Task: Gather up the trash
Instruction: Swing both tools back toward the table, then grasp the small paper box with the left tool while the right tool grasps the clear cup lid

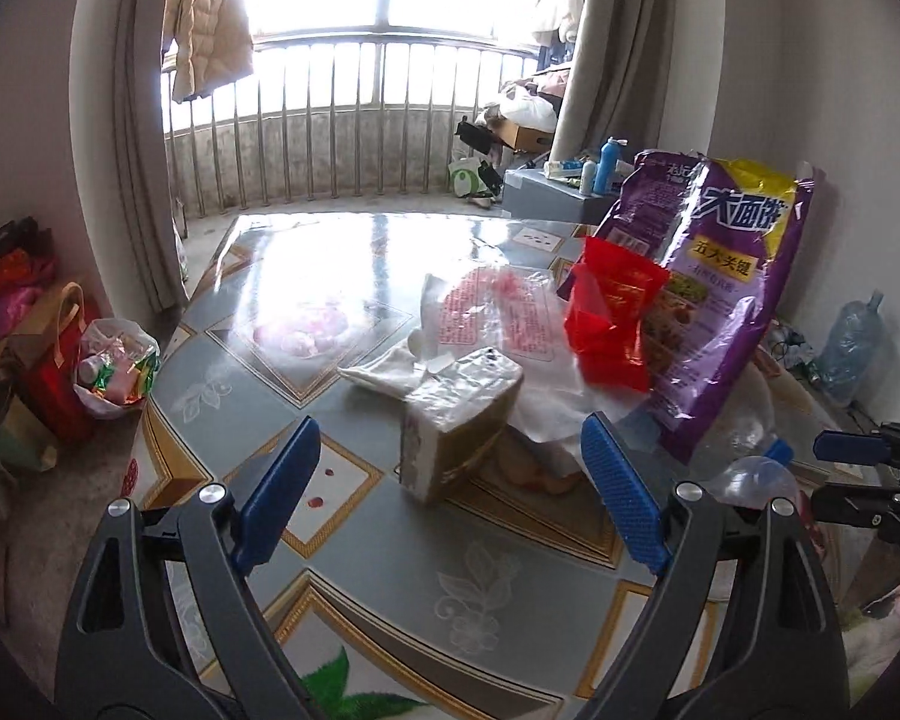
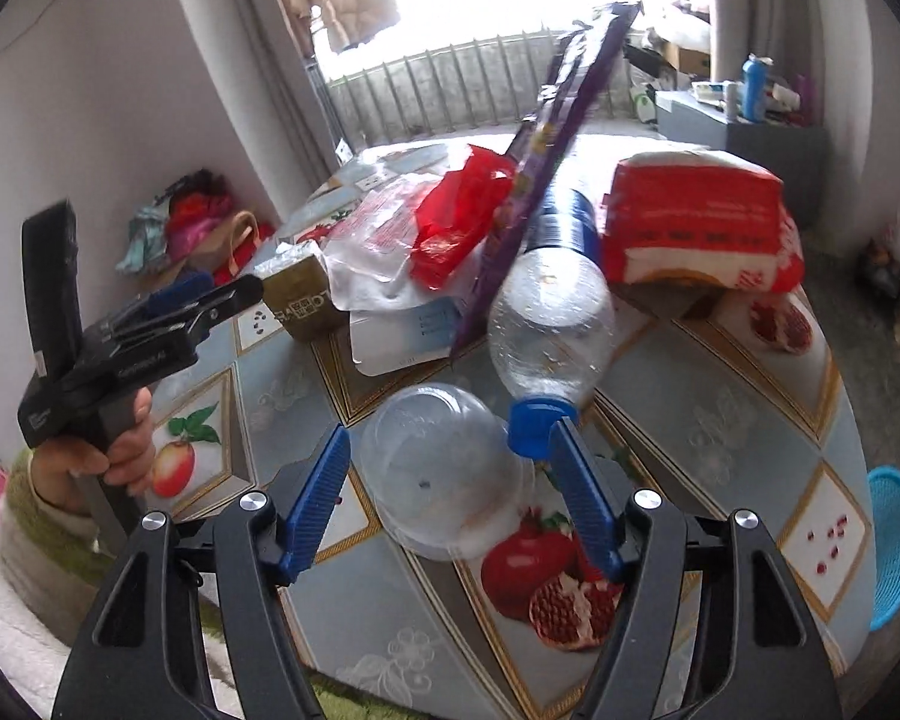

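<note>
Hovering low, right tool (image 2: 450, 474) wide around clear cup (image 2: 444, 480) (left tool (image 1: 450, 480) wide).

Only a few bits can actually be read. On the purple snack bag (image 1: 732, 294), "大面筋" is printed in big white characters on yellow, with "五大关键" on a yellow band lower down. Red print is seen on the clear plastic bag (image 1: 498, 312) and white print on the red pack (image 2: 699, 228), both too small to be made out.
</note>
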Tool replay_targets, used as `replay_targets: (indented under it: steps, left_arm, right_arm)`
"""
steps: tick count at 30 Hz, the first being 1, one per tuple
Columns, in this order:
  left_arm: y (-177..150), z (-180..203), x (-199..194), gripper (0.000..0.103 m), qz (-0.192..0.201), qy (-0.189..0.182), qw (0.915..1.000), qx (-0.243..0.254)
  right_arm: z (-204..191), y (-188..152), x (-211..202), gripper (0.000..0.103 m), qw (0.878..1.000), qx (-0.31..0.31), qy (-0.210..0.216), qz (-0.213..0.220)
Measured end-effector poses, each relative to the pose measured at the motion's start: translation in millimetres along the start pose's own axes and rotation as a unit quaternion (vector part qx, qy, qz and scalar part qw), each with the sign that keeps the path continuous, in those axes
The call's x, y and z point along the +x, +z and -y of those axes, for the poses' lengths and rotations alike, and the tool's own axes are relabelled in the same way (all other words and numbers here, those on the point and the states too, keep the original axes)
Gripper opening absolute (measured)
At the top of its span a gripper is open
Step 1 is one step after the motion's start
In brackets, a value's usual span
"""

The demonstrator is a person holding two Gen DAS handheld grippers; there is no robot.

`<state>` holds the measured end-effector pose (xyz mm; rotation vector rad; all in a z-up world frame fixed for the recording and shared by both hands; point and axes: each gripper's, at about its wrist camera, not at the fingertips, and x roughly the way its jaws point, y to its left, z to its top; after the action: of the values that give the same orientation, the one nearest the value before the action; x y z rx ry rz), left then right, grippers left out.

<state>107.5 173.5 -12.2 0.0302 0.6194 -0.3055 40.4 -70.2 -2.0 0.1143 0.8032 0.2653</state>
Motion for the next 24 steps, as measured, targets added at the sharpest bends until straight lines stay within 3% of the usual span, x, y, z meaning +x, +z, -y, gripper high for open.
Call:
replay_targets:
  steps: [5, 11, 13, 16, 24]
  left_arm:
    - [0, -2, 16, 0.079, -0.012, 0.003, 0.9999, 0.011]
    - [-4, -4, 33, 0.059, -0.035, -0.026, 0.9990, -0.004]
    - [-5, -6, 37, 0.045, -0.043, -0.036, 0.9984, -0.012]
    - [-7, -7, 35, 0.035, -0.045, -0.038, 0.9980, -0.022]
    - [-25, -4, 4, 0.032, -0.077, -0.068, 0.9929, -0.060]
  right_arm:
    - [-5, 6, 21, 0.057, 1.000, -0.014, 0.007, -0.020]
    - [-9, 7, 30, 0.054, 0.999, -0.020, 0.007, -0.027]
    - [-9, 6, 30, 0.054, 0.999, -0.020, 0.011, -0.028]
    - [-11, 5, 30, 0.054, 0.999, -0.020, 0.013, -0.029]
    - [-12, -3, 23, 0.053, 0.999, -0.012, 0.028, -0.041]
